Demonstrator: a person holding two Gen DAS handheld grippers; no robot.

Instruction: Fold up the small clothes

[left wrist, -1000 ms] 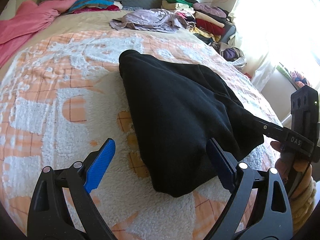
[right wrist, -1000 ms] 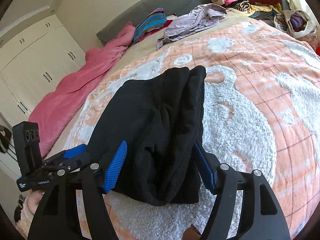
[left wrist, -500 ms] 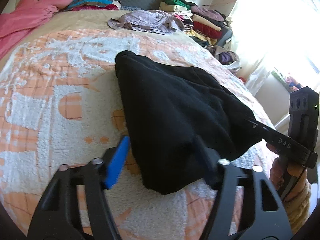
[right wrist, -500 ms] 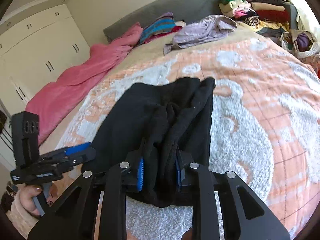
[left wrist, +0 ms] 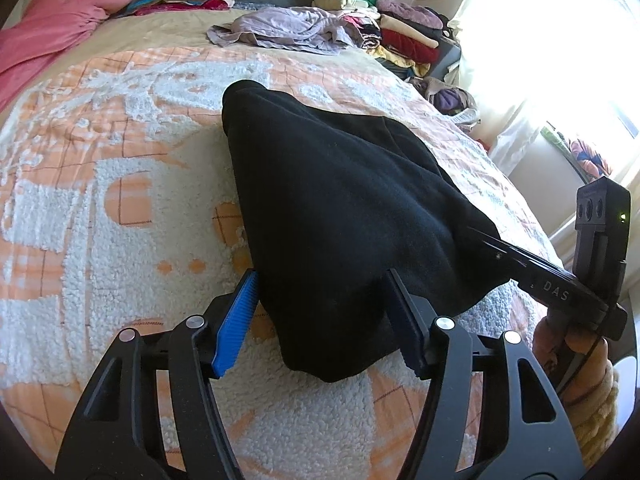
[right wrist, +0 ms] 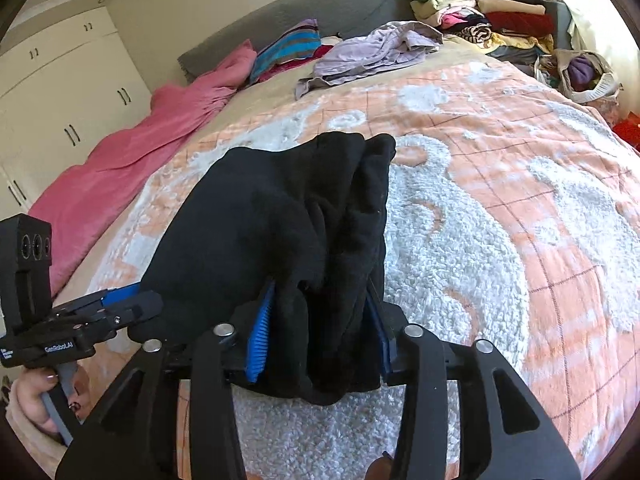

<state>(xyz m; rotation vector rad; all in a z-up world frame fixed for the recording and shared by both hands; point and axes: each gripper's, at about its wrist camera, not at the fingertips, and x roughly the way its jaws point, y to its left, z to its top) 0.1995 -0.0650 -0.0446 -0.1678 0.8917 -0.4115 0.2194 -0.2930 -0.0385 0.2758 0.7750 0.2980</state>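
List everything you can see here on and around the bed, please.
garment: one, black, middle of the blanket, near end between both grippers
blanket: one, orange and white, covering the bed
pink cloth: one, along the bed's far side
striped cloth: one, blue and brown, by the headboard
lilac clothes: one crumpled heap, head end
folded pile: one, mixed colours, far corner
wardrobe: one, cream, by the wall
left gripper: black, blue pads, around the garment's corner
right gripper: black, blue pads, pressing the bunched edge
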